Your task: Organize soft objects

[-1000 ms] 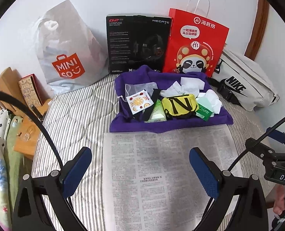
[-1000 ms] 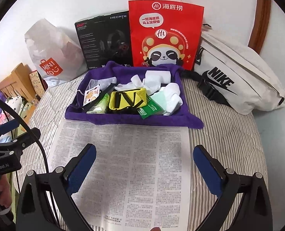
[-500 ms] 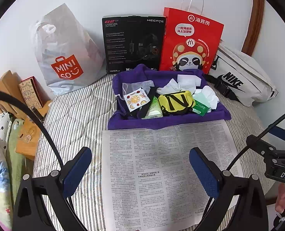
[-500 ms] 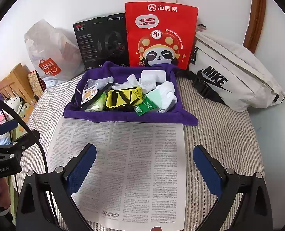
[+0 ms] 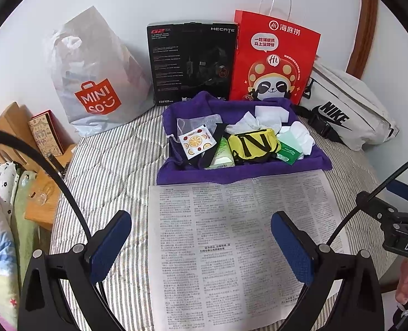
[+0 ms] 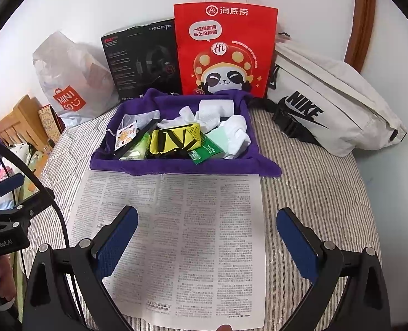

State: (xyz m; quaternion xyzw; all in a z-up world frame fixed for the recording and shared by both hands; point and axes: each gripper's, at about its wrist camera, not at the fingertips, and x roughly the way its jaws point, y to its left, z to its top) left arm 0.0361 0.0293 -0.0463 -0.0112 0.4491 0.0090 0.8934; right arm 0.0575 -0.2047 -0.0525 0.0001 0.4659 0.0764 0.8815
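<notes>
a bed with a striped cover (image 5: 107,171) fills both views. a sheet of newspaper (image 5: 239,237) lies flat and bare on it, nearest the cameras. just behind the sheet, touching its far edge, sits a purple cloth-lined tray (image 5: 176,175) holding a jumble of soft things: a yellow pouch with black straps (image 5: 252,143), white crumpled tissues (image 5: 255,122), a green tissue pack (image 5: 288,153), a pale green packet (image 5: 223,157), a fruit-print sachet (image 5: 195,142) and a clear mesh bag (image 5: 201,122). they overlap one another with no clear order.

the left tongs (image 5: 201,244) and right tongs (image 6: 206,241) both hover above the newspaper with their blue pads wide apart, holding nothing.

behind the tray stand a miniso bag (image 5: 93,80), a black headset box (image 5: 190,60), a red panda paper bag (image 5: 272,60) and a white nike waist bag (image 5: 347,110).

as a judgement: every soft item lies in the tray and none on the paper. that fits either a pile waiting to be laid out on the sheet, or items gathered back into the tray; the pictures do not settle which.
</notes>
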